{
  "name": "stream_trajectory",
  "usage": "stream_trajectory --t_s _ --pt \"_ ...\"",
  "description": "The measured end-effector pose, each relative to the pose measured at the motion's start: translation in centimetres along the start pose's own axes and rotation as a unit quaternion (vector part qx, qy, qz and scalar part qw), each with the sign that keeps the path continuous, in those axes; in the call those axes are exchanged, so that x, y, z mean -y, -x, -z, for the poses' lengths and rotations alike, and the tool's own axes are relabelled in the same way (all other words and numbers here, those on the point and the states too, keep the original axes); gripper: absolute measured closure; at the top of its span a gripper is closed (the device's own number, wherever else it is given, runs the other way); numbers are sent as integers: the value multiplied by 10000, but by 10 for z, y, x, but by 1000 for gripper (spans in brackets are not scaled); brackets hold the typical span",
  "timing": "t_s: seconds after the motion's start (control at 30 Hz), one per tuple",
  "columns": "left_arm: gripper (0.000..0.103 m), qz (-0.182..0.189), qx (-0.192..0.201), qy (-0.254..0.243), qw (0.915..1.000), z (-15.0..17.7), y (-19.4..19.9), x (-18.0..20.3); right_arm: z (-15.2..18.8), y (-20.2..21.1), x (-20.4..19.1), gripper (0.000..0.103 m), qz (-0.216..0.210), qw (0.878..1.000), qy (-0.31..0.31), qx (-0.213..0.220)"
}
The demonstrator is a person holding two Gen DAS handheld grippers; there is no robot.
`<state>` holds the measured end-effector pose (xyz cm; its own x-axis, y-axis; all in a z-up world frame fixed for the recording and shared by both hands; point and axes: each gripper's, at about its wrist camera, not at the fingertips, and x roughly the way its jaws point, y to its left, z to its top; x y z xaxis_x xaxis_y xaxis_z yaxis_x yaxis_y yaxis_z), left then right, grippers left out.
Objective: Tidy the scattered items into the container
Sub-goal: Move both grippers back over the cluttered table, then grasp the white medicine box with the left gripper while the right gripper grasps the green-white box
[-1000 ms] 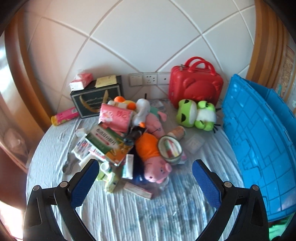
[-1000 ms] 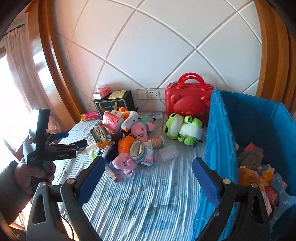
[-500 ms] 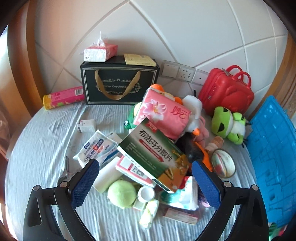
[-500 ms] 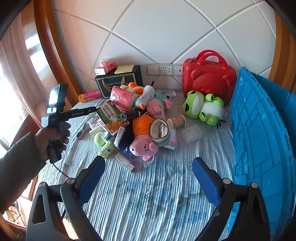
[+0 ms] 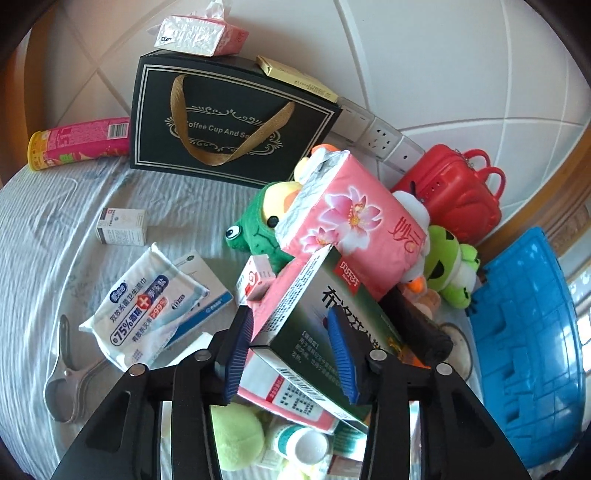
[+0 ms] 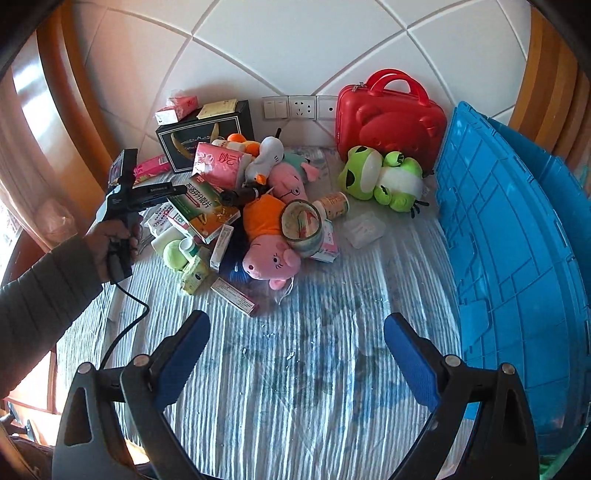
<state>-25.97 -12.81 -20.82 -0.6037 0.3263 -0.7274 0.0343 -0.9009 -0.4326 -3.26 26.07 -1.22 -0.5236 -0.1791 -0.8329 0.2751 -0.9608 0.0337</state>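
Bright daylight from the left; fisheye-warped edges.

Striped cloth-covered table (image 6: 295, 387) carries a toy-and-box pile (image 6: 236, 214), red case (image 6: 388, 118), blue crate (image 6: 517, 277)

A: How many plush toys?
B: Two pigs (image 6: 272, 258) (image 6: 290, 181), two frogs (image 6: 380, 181) (image 5: 255, 229), one goose (image 6: 264, 157).
A: Tissue packs?
B: Two (image 5: 354, 225) (image 5: 201, 33). One crate (image 6: 517, 266), one red case (image 6: 389, 118).

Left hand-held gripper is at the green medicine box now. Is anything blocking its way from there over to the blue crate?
Between the green medicine box and the blue crate lies the toy pile: pink tissue pack, pig plush and green frog plush. The left hand-held gripper would likely need to lift the box over them.
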Motion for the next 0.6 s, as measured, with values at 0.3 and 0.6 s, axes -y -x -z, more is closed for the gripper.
stream_trajectory --t_s 0.3,0.6 --pt "62 245 -121 113 9996 9 12 -9 -18 -9 -37 7 -262 9989 375 70" --pt "66 728 -156 516 9959 22 2 -25 -13 -1 -34 7 -112 9992 383 37"
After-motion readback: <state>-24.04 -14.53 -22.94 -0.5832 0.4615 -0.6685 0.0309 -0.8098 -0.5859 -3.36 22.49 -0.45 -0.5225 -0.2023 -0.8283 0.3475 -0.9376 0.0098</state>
